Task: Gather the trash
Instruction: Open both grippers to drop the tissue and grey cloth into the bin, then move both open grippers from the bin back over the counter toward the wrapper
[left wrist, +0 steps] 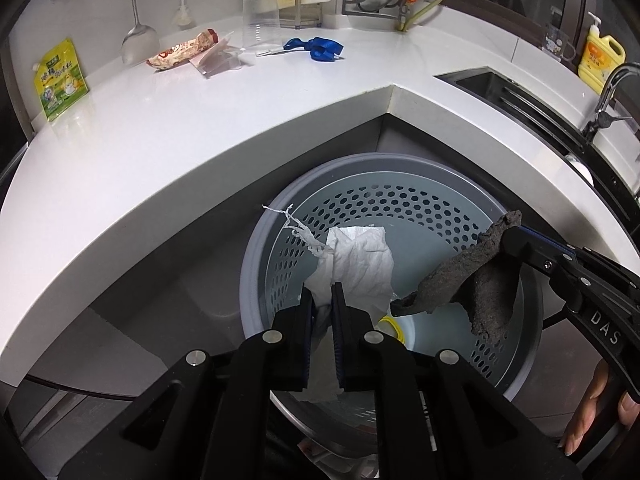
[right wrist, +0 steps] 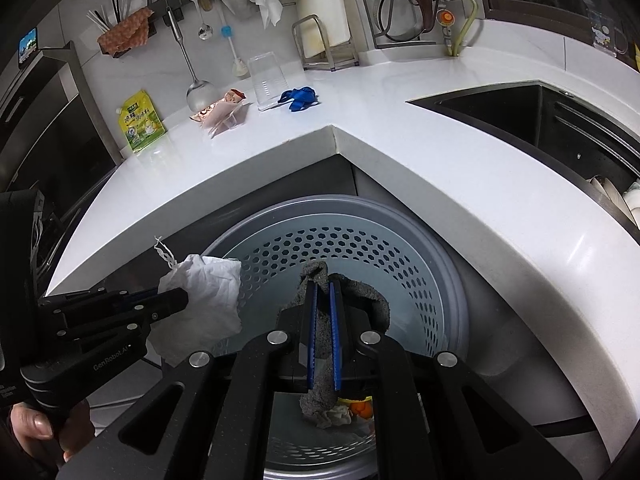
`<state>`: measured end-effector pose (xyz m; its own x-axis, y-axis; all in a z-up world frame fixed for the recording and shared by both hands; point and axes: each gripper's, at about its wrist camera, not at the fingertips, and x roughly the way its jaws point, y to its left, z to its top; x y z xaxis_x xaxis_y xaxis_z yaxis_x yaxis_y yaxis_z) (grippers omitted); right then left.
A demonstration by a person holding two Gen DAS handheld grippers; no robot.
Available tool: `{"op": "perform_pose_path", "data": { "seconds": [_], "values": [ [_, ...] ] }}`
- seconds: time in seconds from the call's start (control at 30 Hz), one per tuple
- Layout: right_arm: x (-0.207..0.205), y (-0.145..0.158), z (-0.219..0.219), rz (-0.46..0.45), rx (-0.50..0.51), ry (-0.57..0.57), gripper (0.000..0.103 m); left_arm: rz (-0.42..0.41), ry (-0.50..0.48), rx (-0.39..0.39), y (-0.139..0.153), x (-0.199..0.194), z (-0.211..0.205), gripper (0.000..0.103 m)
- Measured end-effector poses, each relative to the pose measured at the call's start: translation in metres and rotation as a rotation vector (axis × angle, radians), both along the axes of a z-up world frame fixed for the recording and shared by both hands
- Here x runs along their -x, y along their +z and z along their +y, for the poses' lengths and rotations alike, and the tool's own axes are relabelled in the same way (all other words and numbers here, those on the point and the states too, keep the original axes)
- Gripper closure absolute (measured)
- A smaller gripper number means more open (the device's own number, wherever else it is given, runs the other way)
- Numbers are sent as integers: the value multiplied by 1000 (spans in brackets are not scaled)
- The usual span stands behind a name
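My left gripper (left wrist: 322,289) is shut on a crumpled white paper towel (left wrist: 360,264) and holds it over the open grey perforated trash bin (left wrist: 256,264) on the floor below the counter corner. My right gripper (right wrist: 323,286) is shut on a dark grey rag (right wrist: 372,300), also over the bin (right wrist: 448,280). Each gripper shows in the other view: the right gripper (left wrist: 505,236) with the rag (left wrist: 476,268), and the left gripper (right wrist: 182,300) with the towel (right wrist: 204,300). Some yellow and orange scraps (right wrist: 360,407) lie at the bin's bottom.
On the white counter (left wrist: 200,128) lie a red snack wrapper (left wrist: 182,53), a clear plastic piece (left wrist: 218,60), an upturned clear cup (left wrist: 261,20), a blue glove (left wrist: 320,48) and a green-yellow pouch (left wrist: 62,80). The sink (right wrist: 540,120) is at right, with a yellow soap bottle (left wrist: 600,58).
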<state>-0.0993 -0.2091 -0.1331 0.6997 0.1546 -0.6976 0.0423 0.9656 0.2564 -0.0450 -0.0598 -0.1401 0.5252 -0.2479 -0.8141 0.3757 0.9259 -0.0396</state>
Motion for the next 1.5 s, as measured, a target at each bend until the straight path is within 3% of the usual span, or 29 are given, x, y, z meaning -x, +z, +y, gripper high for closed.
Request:
{"op": "perform_pose_path", "data": {
  "seconds": [0.13, 0.23, 0.37, 0.7, 0.9, 1.17, 1.5],
  "values": [
    [0, 1, -1, 1, 3, -4, 96, 7, 7, 12, 0, -1, 3, 91],
    [1, 2, -2, -2, 5, -12, 95, 0, 11, 20, 2, -1, 5, 79],
    [4, 5, -4, -23, 5, -31, 72, -18, 17, 27, 6, 1, 6, 59],
    [6, 8, -7, -30, -11, -38, 67, -32, 33, 38, 10, 0, 11, 51],
    [8, 9, -9, -39, -19, -53, 59, -37, 36, 46, 12, 0, 14, 46],
    [8, 11, -11, -46, -23, -64, 50, -44, 45, 52, 14, -1, 17, 31],
    [9, 12, -13, -52, -26, -68, 43, -57, 44, 54, 17, -1, 20, 26]
  ]
}}
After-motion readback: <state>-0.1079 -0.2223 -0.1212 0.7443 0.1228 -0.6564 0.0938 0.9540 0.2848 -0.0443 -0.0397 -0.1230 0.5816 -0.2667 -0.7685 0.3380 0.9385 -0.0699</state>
